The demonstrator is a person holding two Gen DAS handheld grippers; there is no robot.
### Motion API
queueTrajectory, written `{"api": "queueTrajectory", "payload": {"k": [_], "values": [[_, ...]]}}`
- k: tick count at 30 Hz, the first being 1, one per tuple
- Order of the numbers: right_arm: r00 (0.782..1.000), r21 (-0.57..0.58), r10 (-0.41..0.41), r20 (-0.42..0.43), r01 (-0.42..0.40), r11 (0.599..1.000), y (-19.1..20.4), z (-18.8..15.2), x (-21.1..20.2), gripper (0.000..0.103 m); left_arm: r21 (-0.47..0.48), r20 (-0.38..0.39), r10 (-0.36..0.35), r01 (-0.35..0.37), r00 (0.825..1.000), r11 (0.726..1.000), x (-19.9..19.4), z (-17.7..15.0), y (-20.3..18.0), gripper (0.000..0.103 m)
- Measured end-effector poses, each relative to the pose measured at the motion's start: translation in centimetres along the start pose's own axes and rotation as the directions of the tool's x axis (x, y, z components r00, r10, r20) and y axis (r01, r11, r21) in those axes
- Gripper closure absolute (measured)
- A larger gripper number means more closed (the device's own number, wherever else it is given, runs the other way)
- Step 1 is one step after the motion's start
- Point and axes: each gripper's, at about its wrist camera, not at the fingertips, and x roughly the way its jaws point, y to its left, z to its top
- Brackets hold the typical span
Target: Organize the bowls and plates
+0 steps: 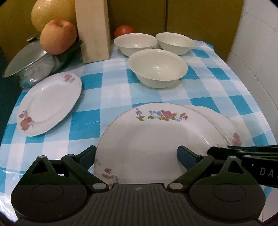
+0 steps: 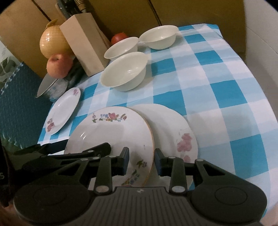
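Observation:
A round floral plate (image 1: 156, 139) (image 2: 113, 135) leans tilted on a pink-flowered plate (image 2: 173, 132) (image 1: 234, 137) near the table's front. My right gripper (image 2: 142, 162) is shut on the floral plate's right rim, which runs between its blue pads. My left gripper (image 1: 137, 156) stands wide open: one finger sits at the plate's left rim and the other over its well. An oval rose plate (image 1: 50, 104) (image 2: 64, 111) lies apart to the left. Three cream bowls stand behind, one nearer (image 1: 158, 69) (image 2: 123, 73) and two at the back (image 1: 135, 43) (image 1: 175, 42).
A wooden block (image 1: 93, 31), an apple (image 1: 58, 36), a lidded steel pot (image 1: 26, 59), a yellow melon (image 1: 50, 12) and a tomato (image 1: 124, 29) crowd the back left. The checked tablecloth (image 2: 217, 78) lies bare on the right. A white wall (image 1: 252, 52) borders that side.

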Motion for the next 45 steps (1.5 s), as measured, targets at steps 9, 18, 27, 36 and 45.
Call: {"api": "queueTrajectory", "payload": {"k": [9,18,27,36,45], "values": [[1.0,0.023,-0.028,0.004,0.028,0.999,-0.9,0.1,-0.1,0.072,0.028,0.012,0.013,-0.014,1.0,1.0,0.2,0.2,-1.3,0.007],[0.999,0.015,-0.044,0.025,0.043,0.999,-1.2,0.1,-0.5,0.072,0.028,0.01,0.007,-0.008,1.0,1.0,0.5,0.3,-1.7,0.006],[0.993,-0.012,-0.086,0.075,0.087,0.996,-0.9,0.1,-1.2,0.072,0.059,0.015,0.017,-0.018,1.0,0.998,0.4,0.3,-2.3,0.006],[0.987,-0.049,-0.12,0.111,0.126,0.991,-0.6,0.4,-1.5,0.071,0.1,0.017,-0.001,0.0,1.0,0.995,0.3,0.2,-3.3,0.005],[0.967,-0.109,-0.192,0.169,0.212,0.971,0.8,1.2,-1.4,0.067,0.051,0.041,0.003,-0.006,0.999,0.999,-0.5,0.5,-1.9,0.004]]}}
